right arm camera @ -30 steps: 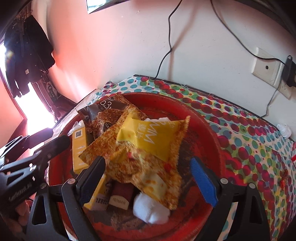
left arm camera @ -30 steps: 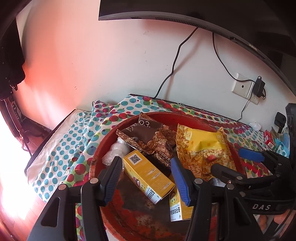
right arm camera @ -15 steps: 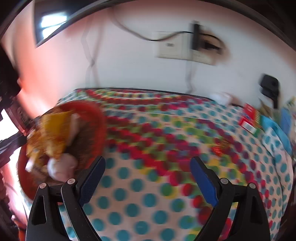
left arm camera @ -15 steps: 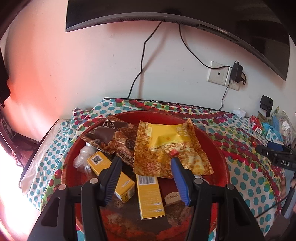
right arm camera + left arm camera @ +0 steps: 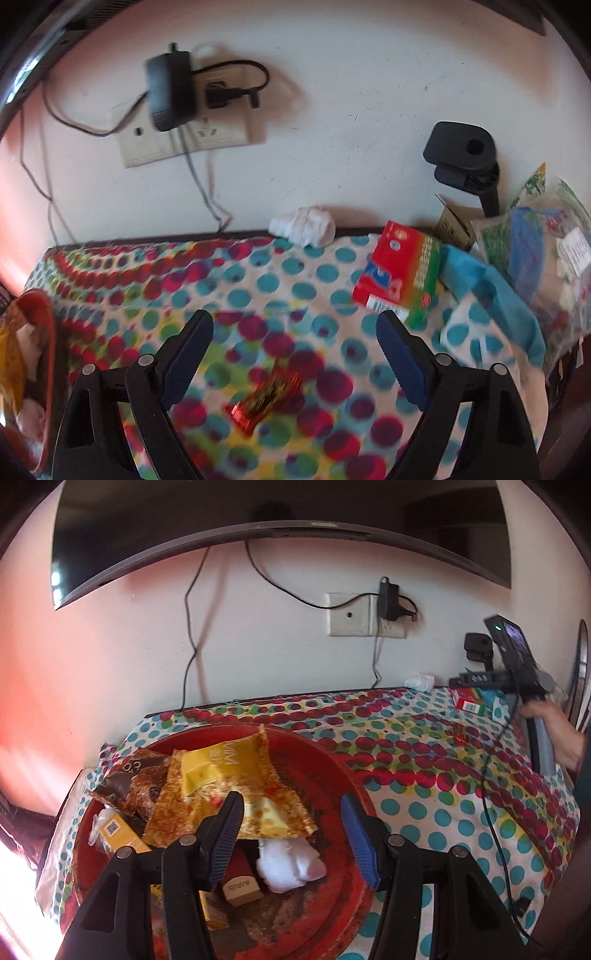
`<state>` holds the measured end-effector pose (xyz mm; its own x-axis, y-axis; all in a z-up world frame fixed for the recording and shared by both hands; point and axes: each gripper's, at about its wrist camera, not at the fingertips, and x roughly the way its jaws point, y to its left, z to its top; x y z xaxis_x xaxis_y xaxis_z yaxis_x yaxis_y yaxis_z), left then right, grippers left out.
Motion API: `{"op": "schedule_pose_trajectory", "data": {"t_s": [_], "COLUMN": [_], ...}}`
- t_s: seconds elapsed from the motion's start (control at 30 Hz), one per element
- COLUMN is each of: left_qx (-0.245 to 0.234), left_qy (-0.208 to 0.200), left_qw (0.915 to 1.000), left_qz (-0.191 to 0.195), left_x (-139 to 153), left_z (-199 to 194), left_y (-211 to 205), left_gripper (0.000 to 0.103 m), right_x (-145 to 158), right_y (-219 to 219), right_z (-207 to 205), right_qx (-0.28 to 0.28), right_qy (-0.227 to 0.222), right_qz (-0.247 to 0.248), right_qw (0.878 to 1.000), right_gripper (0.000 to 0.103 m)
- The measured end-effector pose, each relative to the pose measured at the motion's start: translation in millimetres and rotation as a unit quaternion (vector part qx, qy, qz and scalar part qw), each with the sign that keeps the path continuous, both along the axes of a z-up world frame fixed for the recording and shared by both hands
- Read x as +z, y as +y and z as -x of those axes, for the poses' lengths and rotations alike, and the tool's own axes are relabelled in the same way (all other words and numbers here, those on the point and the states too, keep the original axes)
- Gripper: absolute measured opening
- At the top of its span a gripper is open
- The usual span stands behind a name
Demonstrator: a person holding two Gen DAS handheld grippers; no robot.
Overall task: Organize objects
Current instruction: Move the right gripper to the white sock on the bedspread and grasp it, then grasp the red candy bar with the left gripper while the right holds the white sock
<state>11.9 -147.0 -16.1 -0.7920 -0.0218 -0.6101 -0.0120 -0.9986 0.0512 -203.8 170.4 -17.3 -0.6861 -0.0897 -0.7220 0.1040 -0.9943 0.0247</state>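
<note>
A round red tray on the dotted cloth holds a yellow snack packet, a brown packet, a yellow box, a small brown box and a white sock ball. My left gripper hangs open over the tray's near side, with nothing between its fingers. My right gripper is open over the cloth, its jaws closing a little. A small red candy wrapper lies on the cloth below it, untouched. A red and green box lies just beyond its right finger.
Another white sock ball rests at the wall. A blue packet and a plastic bag crowd the right end, under a black camera mount. A wall socket with cables and a screen hang above. A hand holds the right gripper.
My right gripper has swung from over the tray far to the right, over the cloth near the candy and the red box. My left gripper has shifted right along the tray.
</note>
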Motion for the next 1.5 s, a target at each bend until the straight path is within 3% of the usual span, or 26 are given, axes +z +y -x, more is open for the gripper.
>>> {"op": "schedule_pose_trajectory", "data": {"t_s": [0.17, 0.33, 0.6, 0.7, 0.77, 0.9, 1.07, 1.27, 1.37, 1.5], "left_qx": [-0.051, -0.084, -0.104, -0.106, -0.110, -0.119, -0.128, -0.142, -0.178, -0.231], "left_qy": [-0.007, -0.024, -0.055, -0.060, -0.057, -0.064, -0.069, -0.094, -0.114, -0.136], "left_qw": [0.9983, 0.9959, 0.9923, 0.9914, 0.9907, 0.9898, 0.9886, 0.9851, 0.9761, 0.9632], "left_qz": [0.028, 0.023, 0.039, 0.049, 0.054, 0.045, 0.037, -0.025, -0.051, -0.020], "left_x": [-0.3, -5.7, -21.0, -23.8, -23.4, -22.3, -24.3, -27.9, -29.0, -39.1], "left_z": [18.4, 48.1, 85.8, 97.3, 105.2, 128.5, 158.8, 190.9, 205.2, 213.4], "left_y": [43.5, 73.8, 102.2, 110.7, 115.8, 126.8, 146.7, 156.4, 171.1, 205.7], "left_gripper": [0.056, 0.056, 0.056, 0.056, 0.056, 0.056, 0.056, 0.056, 0.056, 0.056], "right_x": [-21.4, -43.6, -64.3, -73.3, -72.6, -65.3, -48.2, -45.6, -50.9, -52.5], "right_y": [-8.9, -4.4, -7.5, -21.0, -28.8, -29.8, -24.4, 6.8, 13.4, 24.8], "right_z": [62.1, 112.5, 151.1, 152.1, 146.8, 125.9, 65.7, -16.8, -40.7, -50.8], "right_qx": [0.013, 0.000, 0.013, 0.033, 0.053, 0.065, 0.090, 0.082, 0.073, 0.066], "right_qy": [-0.026, -0.049, -0.063, -0.063, -0.049, -0.037, -0.002, 0.030, 0.031, 0.024], "right_qz": [-0.030, -0.008, 0.011, -0.012, -0.025, -0.005, 0.012, 0.041, 0.033, 0.033], "right_qw": [0.999, 0.999, 0.998, 0.997, 0.997, 0.997, 0.996, 0.995, 0.996, 0.997], "right_gripper": [0.085, 0.085, 0.085, 0.070, 0.037, 0.037, 0.037, 0.037, 0.037, 0.037]}}
